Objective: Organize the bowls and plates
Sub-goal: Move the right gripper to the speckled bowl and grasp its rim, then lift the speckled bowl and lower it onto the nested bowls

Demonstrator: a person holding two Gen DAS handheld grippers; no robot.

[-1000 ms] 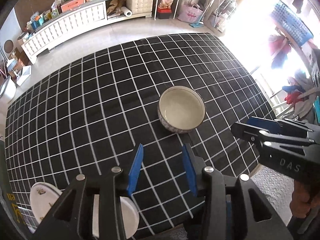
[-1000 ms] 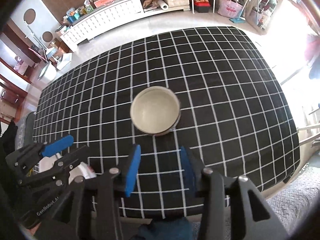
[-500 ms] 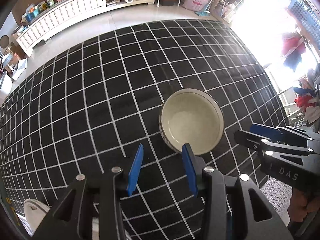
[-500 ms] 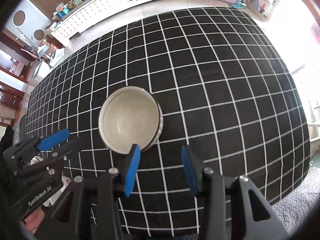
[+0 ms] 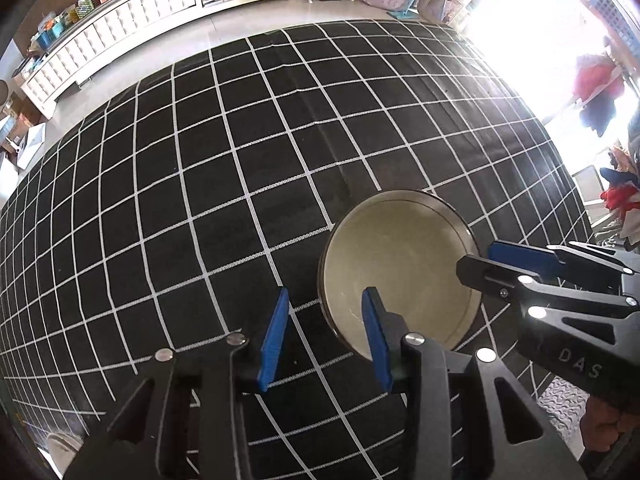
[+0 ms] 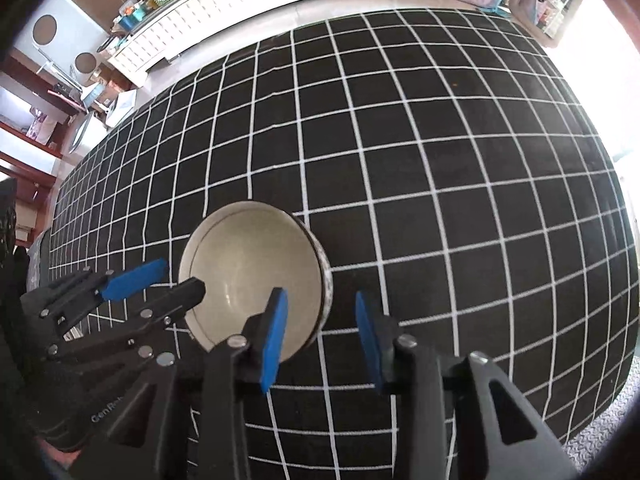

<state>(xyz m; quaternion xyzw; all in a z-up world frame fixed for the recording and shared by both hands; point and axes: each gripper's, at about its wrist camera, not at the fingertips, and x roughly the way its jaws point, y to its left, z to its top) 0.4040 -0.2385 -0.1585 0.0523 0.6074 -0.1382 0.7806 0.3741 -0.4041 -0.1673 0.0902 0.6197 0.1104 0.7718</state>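
A cream bowl (image 5: 400, 264) with a patterned outer wall stands upright on the black checked tablecloth (image 5: 200, 200). My left gripper (image 5: 326, 320) points steeply down over the bowl's left rim, one blue pad inside and one outside. Its jaws are closing, and a gap shows on both sides of the rim. My right gripper (image 6: 322, 320) straddles the opposite rim of the bowl (image 6: 252, 272) the same way, also closing and not touching. Each gripper shows in the other's view: the right gripper (image 5: 494, 264), the left gripper (image 6: 164, 286).
A pale plate edge (image 5: 60, 446) peeks out at the table's near left corner. The cloth's near edge runs just below the grippers. A long white cabinet (image 5: 120, 40) with clutter stands across the floor. A hand (image 5: 608, 420) holds the right gripper.
Both grippers have come down and closed in on the bowl, which now looks much larger. Each now straddles a side of the rim, and the jaws have narrowed a little.
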